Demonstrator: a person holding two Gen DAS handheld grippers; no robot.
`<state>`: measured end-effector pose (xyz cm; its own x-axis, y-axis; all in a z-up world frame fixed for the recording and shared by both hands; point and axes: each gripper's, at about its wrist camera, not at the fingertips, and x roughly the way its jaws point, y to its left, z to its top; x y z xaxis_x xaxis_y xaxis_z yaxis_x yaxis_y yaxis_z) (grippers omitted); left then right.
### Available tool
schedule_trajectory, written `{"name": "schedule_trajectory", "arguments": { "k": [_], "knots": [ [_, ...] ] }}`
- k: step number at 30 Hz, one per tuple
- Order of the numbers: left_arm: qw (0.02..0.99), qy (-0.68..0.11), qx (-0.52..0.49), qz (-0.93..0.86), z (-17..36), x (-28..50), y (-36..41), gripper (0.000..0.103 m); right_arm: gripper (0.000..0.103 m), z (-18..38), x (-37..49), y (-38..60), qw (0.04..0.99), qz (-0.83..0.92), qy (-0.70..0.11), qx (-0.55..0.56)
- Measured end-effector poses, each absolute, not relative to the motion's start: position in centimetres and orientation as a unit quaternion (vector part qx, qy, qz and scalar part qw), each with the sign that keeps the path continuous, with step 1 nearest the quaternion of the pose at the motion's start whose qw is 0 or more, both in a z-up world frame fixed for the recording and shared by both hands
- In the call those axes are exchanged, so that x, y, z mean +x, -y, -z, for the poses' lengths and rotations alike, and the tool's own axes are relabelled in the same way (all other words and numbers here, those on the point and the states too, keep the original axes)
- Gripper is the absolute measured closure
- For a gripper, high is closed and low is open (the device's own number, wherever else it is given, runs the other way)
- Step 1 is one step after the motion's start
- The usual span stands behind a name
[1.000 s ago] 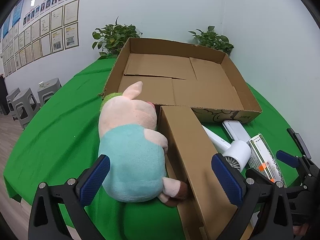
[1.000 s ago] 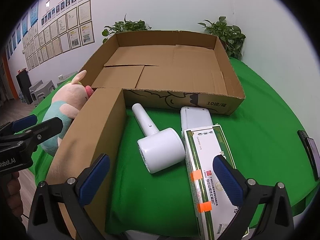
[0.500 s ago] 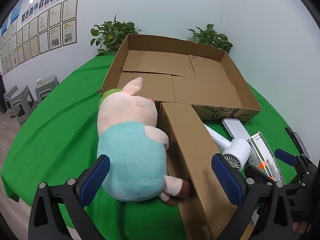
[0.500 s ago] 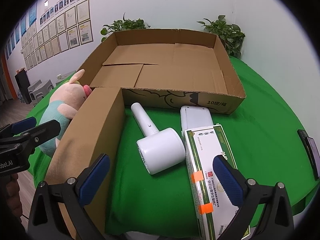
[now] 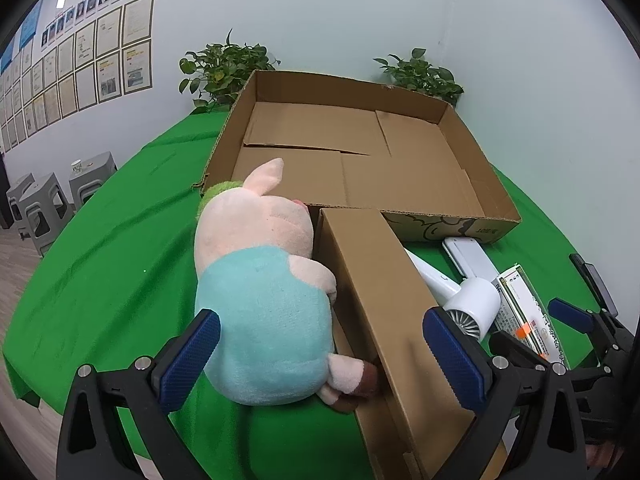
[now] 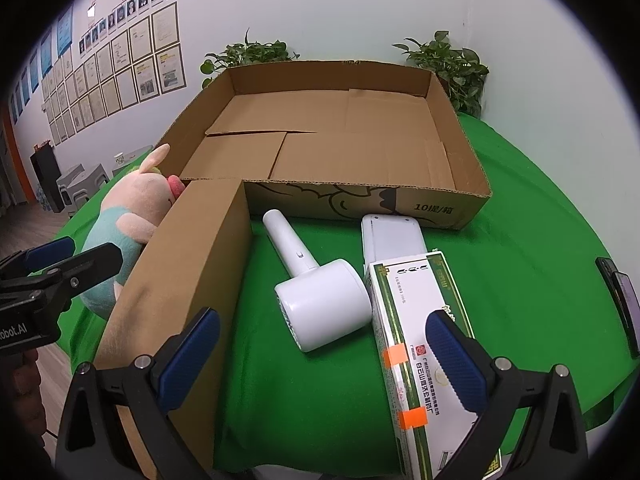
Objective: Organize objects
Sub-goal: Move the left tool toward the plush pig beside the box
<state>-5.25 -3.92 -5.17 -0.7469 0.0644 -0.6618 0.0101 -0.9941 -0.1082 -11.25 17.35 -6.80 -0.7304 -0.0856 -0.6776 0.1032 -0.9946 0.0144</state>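
Observation:
A pink pig plush in a teal shirt (image 5: 260,288) lies on the green table against the folded-down cardboard flap (image 5: 384,304). My left gripper (image 5: 320,352) is open, its fingers on either side of the plush's rear and the flap. The large open cardboard box (image 5: 452,116) is empty. A white hair dryer (image 6: 316,296), a white flat device (image 6: 392,236) and a green-and-white carton (image 6: 416,344) lie right of the flap. My right gripper (image 6: 320,356) is open and empty above the dryer and carton. The plush (image 6: 128,224) shows at the left there.
Two potted plants (image 5: 224,68) (image 5: 424,76) stand behind the box against the wall. A black phone-like object (image 6: 620,300) lies at the table's right edge. Grey stools (image 5: 44,204) stand on the floor to the left. The table edge is close in front.
Both grippers have edged slightly forward and stay open. The objects on the table have not moved.

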Motion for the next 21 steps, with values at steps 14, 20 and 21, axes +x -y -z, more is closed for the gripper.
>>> {"name": "schedule_trajectory", "arguments": {
  "k": [14,20,21],
  "knots": [
    [0.015,0.056,-0.35,-0.935,5.0,-4.2,3.8,0.001,0.001,6.6,-10.5,-17.1,0.052,0.931,-0.015,0.361],
    [0.015,0.057,-0.349,-0.935,5.0,-4.0,3.9,0.001,0.001,6.5,-10.5,-17.1,0.051,0.932,-0.014,0.36],
    [0.015,0.057,-0.349,-0.935,5.0,-4.0,3.9,0.001,0.001,6.5,-10.5,-17.1,0.051,0.931,-0.012,0.36]
  ]
}}
